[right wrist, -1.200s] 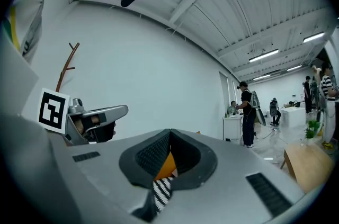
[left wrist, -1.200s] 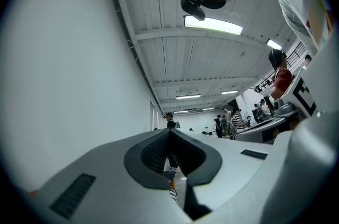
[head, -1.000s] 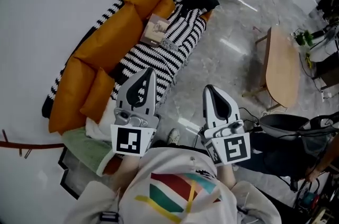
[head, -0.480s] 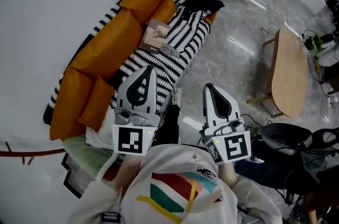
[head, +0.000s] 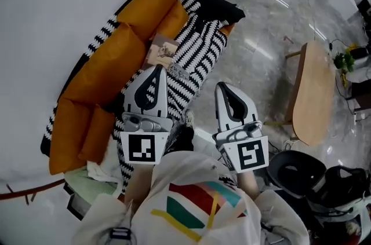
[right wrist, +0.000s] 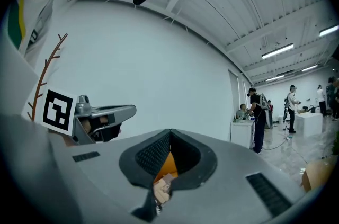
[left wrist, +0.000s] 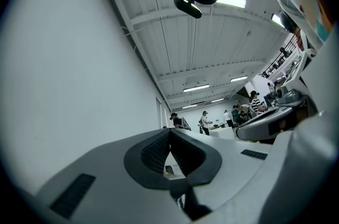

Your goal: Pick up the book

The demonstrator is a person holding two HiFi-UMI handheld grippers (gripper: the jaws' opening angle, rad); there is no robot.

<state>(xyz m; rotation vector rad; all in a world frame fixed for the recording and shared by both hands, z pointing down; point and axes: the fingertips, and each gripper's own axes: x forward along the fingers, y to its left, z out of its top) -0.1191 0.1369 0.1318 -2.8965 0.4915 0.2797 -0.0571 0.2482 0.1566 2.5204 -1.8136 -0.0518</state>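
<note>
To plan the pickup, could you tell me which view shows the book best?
The head view: the book lies plainly visible on the striped throw beside the orange cushions. The right gripper view likely shows a sliver through its jaw gap; the left gripper view shows none.

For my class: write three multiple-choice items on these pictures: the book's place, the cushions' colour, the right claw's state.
1. Where is the book? A on the floor; B on the sofa; C on the table.
2. What colour are the cushions? A orange; B blue; C white.
3. The right claw is: A shut on the book; B wide open; C shut, empty.
Key: 1 B, it lies against the sofa's cushions; 2 A, the head view shows orange; 3 C, its jaws meet with nothing between.
</note>
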